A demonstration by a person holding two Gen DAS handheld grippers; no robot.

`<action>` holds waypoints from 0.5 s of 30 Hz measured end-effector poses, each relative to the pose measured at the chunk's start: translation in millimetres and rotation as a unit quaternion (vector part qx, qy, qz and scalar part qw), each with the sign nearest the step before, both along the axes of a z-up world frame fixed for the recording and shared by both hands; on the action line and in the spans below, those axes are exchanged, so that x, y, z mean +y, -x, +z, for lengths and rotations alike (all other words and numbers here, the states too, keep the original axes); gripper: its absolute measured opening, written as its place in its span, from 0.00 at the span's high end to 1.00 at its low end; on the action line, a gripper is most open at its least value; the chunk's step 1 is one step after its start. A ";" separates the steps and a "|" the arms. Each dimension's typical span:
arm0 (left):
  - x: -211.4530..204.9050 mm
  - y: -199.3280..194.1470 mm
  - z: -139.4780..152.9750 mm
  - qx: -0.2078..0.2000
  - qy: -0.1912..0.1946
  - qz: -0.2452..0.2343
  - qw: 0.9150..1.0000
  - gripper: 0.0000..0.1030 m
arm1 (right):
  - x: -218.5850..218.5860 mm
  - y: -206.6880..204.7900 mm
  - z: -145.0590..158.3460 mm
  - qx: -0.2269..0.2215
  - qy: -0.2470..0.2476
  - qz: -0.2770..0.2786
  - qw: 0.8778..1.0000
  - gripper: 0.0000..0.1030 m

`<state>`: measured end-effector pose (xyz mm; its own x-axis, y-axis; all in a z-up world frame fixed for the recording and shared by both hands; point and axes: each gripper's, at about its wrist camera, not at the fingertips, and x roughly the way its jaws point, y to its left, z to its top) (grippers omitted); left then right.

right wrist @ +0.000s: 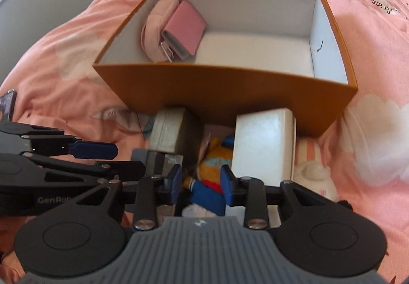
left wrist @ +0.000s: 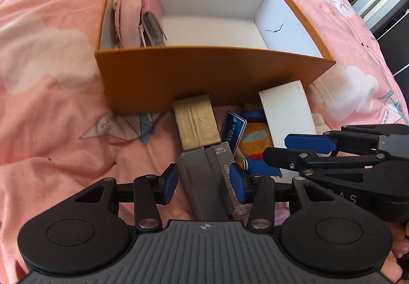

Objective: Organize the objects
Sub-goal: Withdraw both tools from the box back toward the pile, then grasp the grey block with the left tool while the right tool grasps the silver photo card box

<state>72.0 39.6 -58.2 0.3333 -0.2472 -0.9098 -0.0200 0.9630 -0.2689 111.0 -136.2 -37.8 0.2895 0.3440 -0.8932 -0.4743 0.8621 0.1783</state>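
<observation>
Both tongs are held apart, clamped on nothing: left gripper [left wrist: 203, 183] straddles the grey box [left wrist: 202, 181], its long axis running up-frame; right gripper [right wrist: 200, 180] straddles the plush toy [right wrist: 208, 176], below the orange box [right wrist: 225, 89].

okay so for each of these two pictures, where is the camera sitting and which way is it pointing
Left wrist: rides the left gripper, aimed steeply down at a grey box between its open jaws; right gripper and some of a hand at right.
Right wrist: rides the right gripper, tilted down over a plush toy; left gripper at left.
Shared: orange box, white box, pink bedding.
</observation>
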 end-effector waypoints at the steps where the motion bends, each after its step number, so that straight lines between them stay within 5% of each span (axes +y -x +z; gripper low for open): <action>1: -1.8 0.1 -1.4 0.002 0.001 0.005 1.000 0.49 | -0.1 -0.8 -0.9 0.000 0.002 -0.002 1.000 0.66; 15: -0.9 -1.9 -24.3 0.043 0.028 0.028 0.998 0.56 | 0.4 -1.2 -5.6 0.009 0.000 0.000 1.000 0.64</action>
